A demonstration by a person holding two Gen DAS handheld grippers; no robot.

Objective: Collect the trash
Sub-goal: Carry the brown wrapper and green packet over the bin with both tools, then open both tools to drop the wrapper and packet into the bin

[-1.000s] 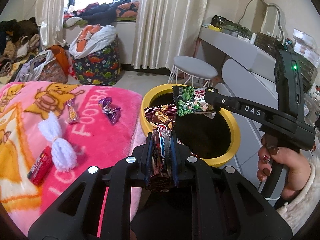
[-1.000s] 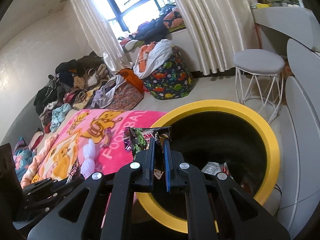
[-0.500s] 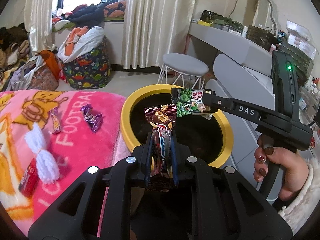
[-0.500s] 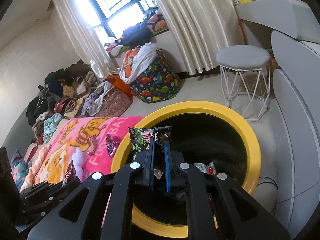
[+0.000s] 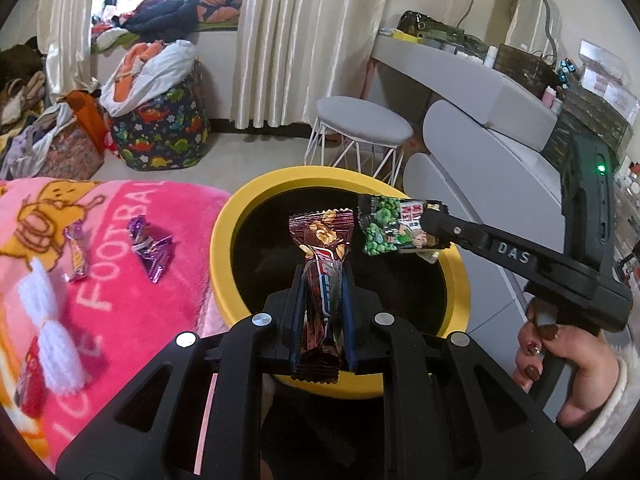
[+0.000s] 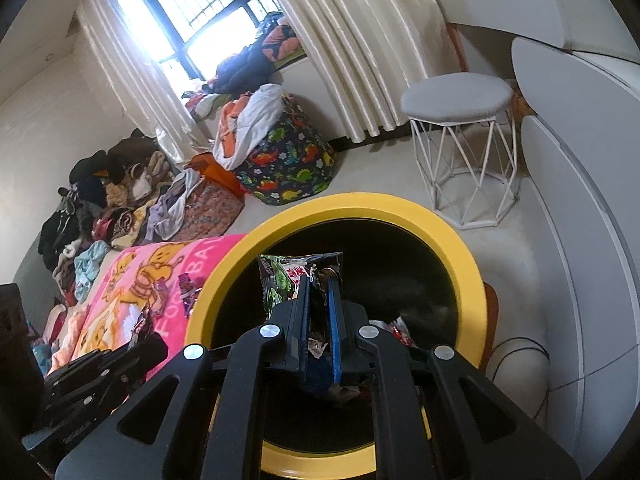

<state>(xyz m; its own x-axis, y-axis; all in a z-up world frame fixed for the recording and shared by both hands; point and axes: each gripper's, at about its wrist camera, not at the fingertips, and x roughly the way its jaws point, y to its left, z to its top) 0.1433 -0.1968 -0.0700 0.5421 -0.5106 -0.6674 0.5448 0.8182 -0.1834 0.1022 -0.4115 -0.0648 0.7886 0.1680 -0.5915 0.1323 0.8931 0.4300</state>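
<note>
Holding both grippers over my yellow-rimmed bin: left gripper pinches a brown snack wrapper, right gripper a green pea packet.

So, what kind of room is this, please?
Most likely a lived-in bedroom. A pink cartoon blanket covers what seems to be a bed, clothes are piled by the curtained window, and a grey vanity desk with cosmetics has a round stool beside it.
</note>
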